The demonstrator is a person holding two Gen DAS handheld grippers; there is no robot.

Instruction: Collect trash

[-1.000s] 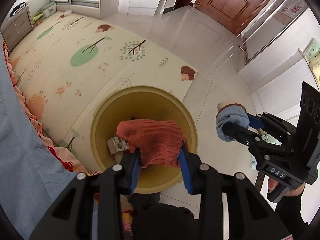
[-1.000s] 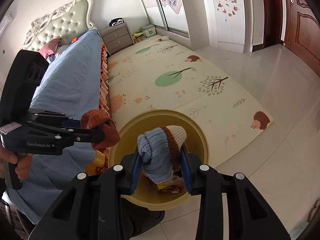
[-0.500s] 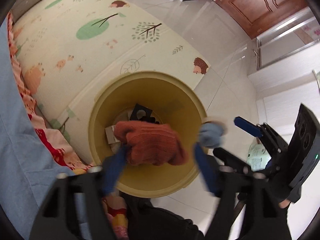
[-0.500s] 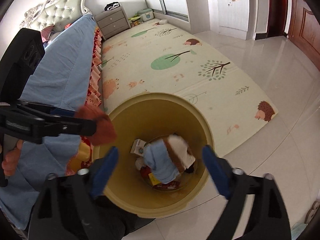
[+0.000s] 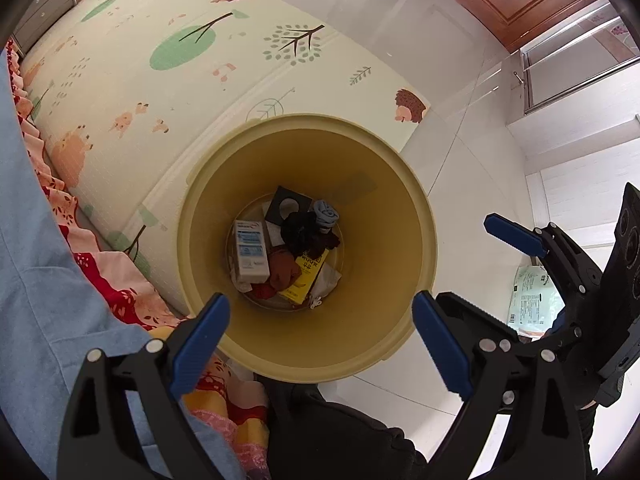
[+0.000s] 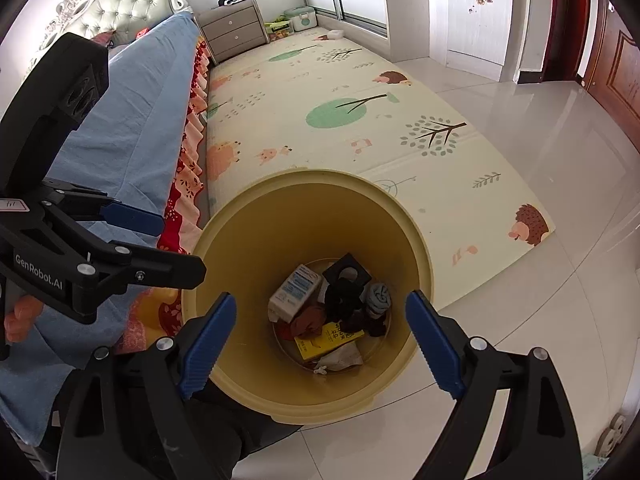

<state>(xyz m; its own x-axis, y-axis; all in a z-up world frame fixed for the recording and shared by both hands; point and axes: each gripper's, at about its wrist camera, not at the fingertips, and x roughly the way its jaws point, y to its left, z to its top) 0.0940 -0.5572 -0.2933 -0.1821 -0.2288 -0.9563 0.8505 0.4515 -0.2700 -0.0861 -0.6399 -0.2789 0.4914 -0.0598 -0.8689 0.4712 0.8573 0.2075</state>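
Yellow bin point(image 5: 384, 248): near rim hidden behind the blue pads point(image 5: 200, 344) in both wrist views. At its bottom, the yellow packet point(image 6: 330, 339) lies partly under the rust-red sock point(image 6: 307, 320); print illegible. White carton point(image 5: 251, 251) text too small to read. Right of the bin, the printed bag point(image 5: 530, 300) sits mostly behind the right gripper point(image 5: 456, 264).

The round plastic bin point(image 5: 400, 208) is mustard yellow. Inside it lie a white and blue carton point(image 5: 250, 251), a bright yellow packet point(image 5: 306, 274), a rust-orange knitted sock point(image 5: 282, 272) and a light blue knitted sock point(image 5: 326, 213). In the upper left, the cream floor mat point(image 5: 168, 92) has green trees and brown hedgehogs.
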